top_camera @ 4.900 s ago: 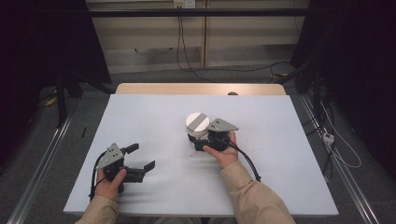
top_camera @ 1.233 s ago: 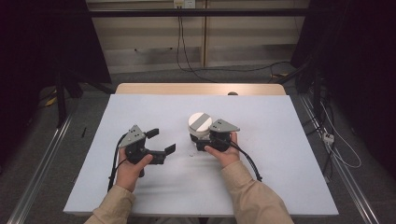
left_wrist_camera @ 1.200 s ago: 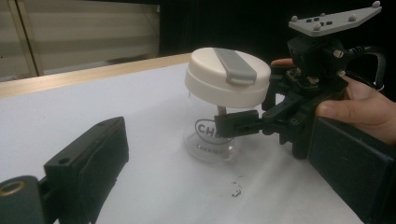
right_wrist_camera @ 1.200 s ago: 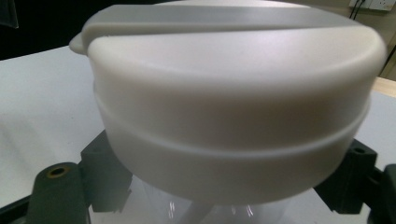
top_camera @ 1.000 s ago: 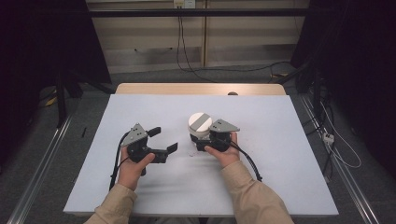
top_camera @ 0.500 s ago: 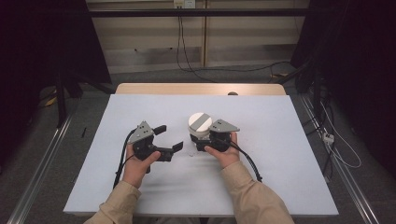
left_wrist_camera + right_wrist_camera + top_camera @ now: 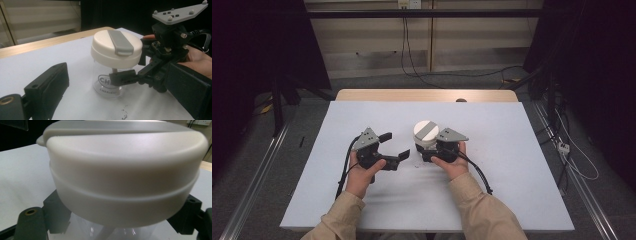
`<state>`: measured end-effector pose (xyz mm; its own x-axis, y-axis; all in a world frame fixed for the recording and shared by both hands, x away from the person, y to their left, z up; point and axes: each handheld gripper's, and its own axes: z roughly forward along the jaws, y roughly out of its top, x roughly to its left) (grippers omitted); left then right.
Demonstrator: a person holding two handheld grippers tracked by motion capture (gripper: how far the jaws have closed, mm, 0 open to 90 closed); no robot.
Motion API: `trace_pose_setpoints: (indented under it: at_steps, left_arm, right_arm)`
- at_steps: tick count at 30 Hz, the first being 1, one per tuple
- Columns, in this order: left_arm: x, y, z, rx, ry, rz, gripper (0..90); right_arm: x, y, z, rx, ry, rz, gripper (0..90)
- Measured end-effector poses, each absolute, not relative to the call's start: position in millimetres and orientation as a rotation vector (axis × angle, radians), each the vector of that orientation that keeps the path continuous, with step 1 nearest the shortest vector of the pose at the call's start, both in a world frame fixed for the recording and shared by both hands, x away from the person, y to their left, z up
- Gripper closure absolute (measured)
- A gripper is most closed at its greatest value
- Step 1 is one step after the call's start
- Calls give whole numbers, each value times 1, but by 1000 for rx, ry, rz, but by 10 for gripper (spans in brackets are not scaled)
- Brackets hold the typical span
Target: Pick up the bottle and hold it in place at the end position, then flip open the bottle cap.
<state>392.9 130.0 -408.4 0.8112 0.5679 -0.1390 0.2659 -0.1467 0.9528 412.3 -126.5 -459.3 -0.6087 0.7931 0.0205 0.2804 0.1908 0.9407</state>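
Jar (image 7: 426, 137), centre of the high view, upright on the white desk (image 7: 522, 170). Clear body, cream lid (image 7: 116, 48) with a grey strap (image 7: 120, 42) across the top. Print on the glass in the left gripper view is partly covered: "CH…" cut off by a finger, "CHERISH" below it just readable. A pale stem shows inside the jar; what it is cannot be made out.

Right gripper (image 7: 428, 151) sits just right of the jar in the high view, fingers closed on the clear body below the lid. In the left gripper view one finger (image 7: 125, 77) crosses the front of the glass; the far finger is behind the jar. In the right gripper view the lid, blurred and close, takes up most of the frame, its top edge cut off; finger blocks (image 7: 56, 213) show at either side under the rim, contact points hidden by the lid's overhang.

Left gripper (image 7: 394, 146), left of the jar in the high view, fingers wide apart and holding nothing, aimed at the jar, not touching. In its own view one finger (image 7: 47, 90) shows at lower left, the other at lower right, cut off by the frame edge.

Small dark specks (image 7: 124, 115) on the desk in front of the jar, too small to identify.
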Motion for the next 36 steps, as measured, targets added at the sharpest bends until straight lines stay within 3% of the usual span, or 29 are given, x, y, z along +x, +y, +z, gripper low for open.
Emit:
trace_pose_setpoints:
  at_steps: [18,36]
  left_arm:
    - [398,127,-405,1736,674,306,60]
    - [403,116,-402,1761,685,316,176]
  right_arm:
    - [413,-126,-460,1000,1996,1420,186]
    - [413,-127,-460,998,2003,1415,186]
